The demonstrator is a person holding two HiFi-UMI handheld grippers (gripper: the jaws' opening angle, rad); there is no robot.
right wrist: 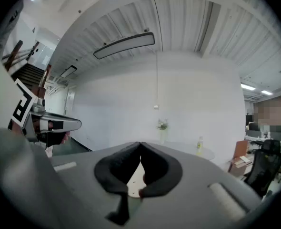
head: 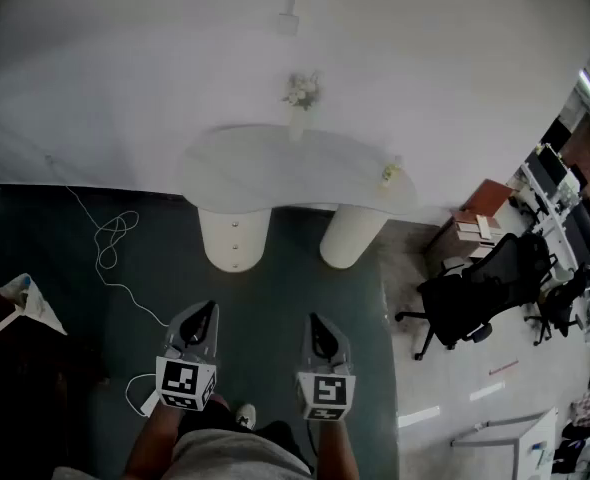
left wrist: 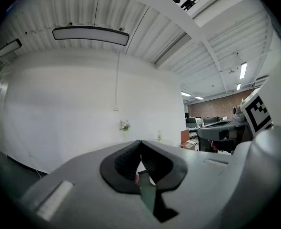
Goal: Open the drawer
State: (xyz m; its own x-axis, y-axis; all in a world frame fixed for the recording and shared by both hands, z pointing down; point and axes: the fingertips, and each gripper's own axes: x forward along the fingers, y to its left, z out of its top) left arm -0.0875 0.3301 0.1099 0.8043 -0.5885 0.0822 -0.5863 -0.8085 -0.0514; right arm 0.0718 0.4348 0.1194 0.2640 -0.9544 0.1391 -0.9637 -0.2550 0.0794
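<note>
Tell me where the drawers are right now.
In the head view, the drawers run down the front of the left-hand pedestal under the white table, beside the plain pedestal and below-left of the flower vase.

2 grippers (head: 211,310) (head: 314,320), 1 table (head: 265,163), 1 vase (head: 297,120)

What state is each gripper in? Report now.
Left gripper: jaws closed, holding nothing.
Right gripper: jaws closed, holding nothing.
</note>
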